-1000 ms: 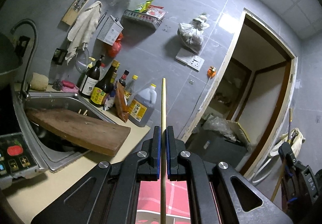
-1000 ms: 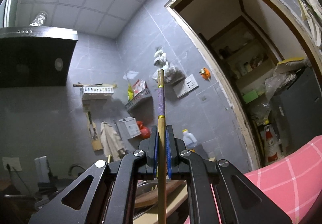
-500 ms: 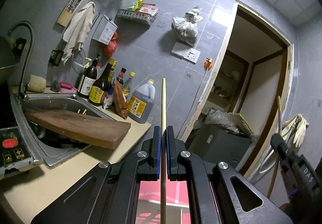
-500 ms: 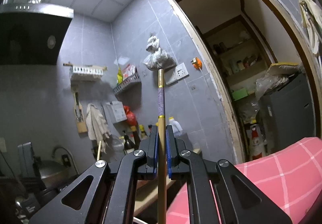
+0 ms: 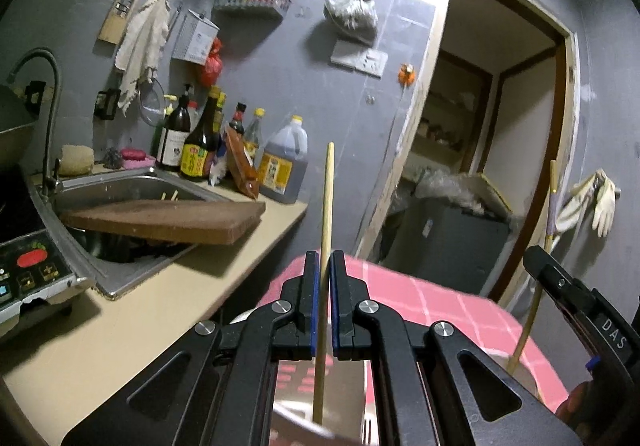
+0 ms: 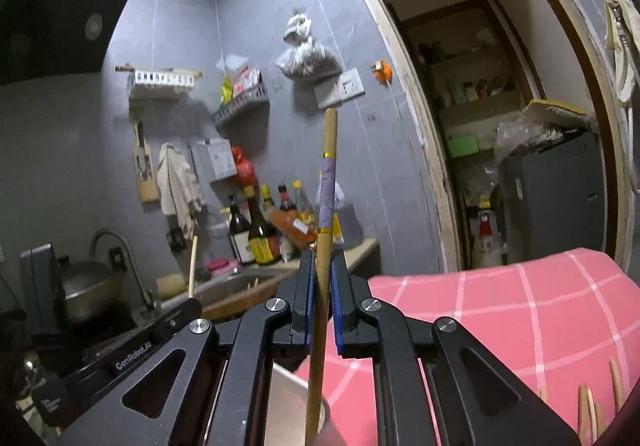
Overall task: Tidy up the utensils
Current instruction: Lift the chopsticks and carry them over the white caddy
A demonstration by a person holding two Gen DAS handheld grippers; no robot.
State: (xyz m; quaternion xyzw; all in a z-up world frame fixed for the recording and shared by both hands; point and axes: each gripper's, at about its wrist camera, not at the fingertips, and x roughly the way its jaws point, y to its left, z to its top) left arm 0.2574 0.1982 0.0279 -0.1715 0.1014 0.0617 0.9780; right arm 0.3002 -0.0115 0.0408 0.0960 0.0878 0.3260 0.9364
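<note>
Left gripper [image 5: 325, 298] jaws clamp a plain chopstick [image 5: 326, 230] upright; right gripper [image 6: 320, 302] jaws clamp a purple-banded chopstick [image 6: 325, 213], slightly tilted.

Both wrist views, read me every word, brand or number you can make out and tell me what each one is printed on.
"DAS": on the right gripper body, seen in the left wrist view.
"GenRobot.AI": on the left gripper body, seen in the right wrist view.
Bottle labels, oil jug label: too blurred to read.
Cooktop panel: symbols only, blurred.
</note>
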